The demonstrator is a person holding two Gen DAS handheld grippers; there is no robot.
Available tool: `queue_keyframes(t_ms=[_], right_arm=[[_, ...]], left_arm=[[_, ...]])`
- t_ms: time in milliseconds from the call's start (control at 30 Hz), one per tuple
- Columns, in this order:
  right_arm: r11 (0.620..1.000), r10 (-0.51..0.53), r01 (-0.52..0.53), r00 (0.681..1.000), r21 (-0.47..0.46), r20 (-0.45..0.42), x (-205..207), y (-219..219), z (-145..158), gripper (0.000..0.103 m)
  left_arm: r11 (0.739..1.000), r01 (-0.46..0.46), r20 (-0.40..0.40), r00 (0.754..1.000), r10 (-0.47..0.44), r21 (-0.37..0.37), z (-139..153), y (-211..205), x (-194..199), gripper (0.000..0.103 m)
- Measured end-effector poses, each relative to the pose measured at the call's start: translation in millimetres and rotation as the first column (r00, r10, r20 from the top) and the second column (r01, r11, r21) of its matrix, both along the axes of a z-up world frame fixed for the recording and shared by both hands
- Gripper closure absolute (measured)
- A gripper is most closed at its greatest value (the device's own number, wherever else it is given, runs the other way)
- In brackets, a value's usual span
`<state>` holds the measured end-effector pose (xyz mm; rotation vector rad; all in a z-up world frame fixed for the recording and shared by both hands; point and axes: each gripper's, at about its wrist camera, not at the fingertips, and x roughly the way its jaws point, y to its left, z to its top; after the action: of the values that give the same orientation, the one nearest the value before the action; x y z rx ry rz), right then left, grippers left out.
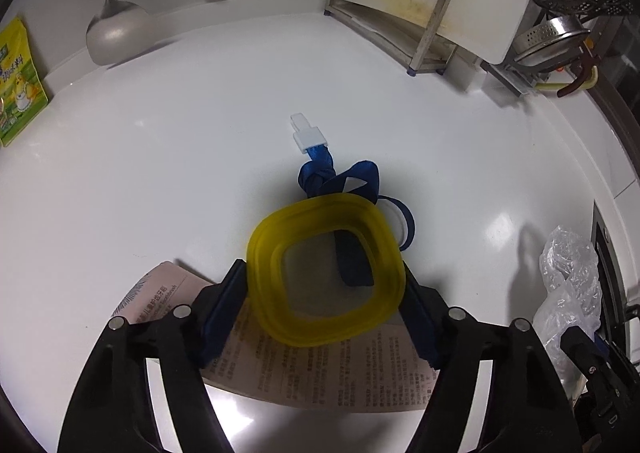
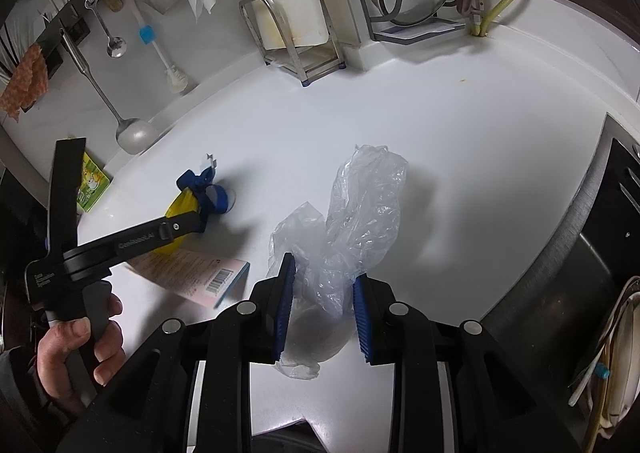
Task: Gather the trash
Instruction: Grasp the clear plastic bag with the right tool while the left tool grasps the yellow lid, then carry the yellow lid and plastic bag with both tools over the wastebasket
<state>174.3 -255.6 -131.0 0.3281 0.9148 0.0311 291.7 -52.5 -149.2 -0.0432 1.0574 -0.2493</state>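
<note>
Left wrist view, bottom centre: left gripper, black arms, blue pads, jaws set fairly wide, one pad at each side of a translucent yellow square plastic lid. Lid looks gripped edge to edge; it is blurred, so whether it is clear of the counter I cannot tell.

Under the lid, lower centre: a pink printed card package lying flat on the white glossy countertop. Just above the lid, centre frame: a blue fabric lanyard strap with a white plastic clip, part of it visible through the lid's clear middle.

Right wrist view, bottom centre: right gripper, jaws narrow, pinching a crumpled clear plastic bag that rises toward frame centre. Something dark and rounded sits low in the bag; not identifiable. Lower left of that view: a hand holding the left gripper's handle.

Step in hand, as I judge it: picking up the yellow lid while the bag is held ready as the trash receiver. Card package and lanyard remain on the counter, uncollected.

Next move calls for lifting the lid clear without dragging the lanyard or card along, then carrying it to the bag. The bag's mouth looks pinched together, so it likely needs opening first.
</note>
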Motion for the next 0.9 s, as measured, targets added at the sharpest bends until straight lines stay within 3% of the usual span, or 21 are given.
queue_keyframes(t_ms=[433, 900], right_arm=[[1.000, 0.007, -0.007, 1.000, -0.006, 0.009, -11.8, 5.9, 4.7, 0.076], [1.000, 0.026, -0.026, 0.999, -0.010, 0.032, -61.2, 6.6, 31.2, 0.076]], left_arm=[[1.000, -0.002, 0.108, 0.994, 0.000, 0.011, 37.6, 17.0, -18.1, 0.034], [0.999, -0.002, 0.212, 0.977, -0.008, 0.046, 90.0, 50.4, -105.2, 0.034]])
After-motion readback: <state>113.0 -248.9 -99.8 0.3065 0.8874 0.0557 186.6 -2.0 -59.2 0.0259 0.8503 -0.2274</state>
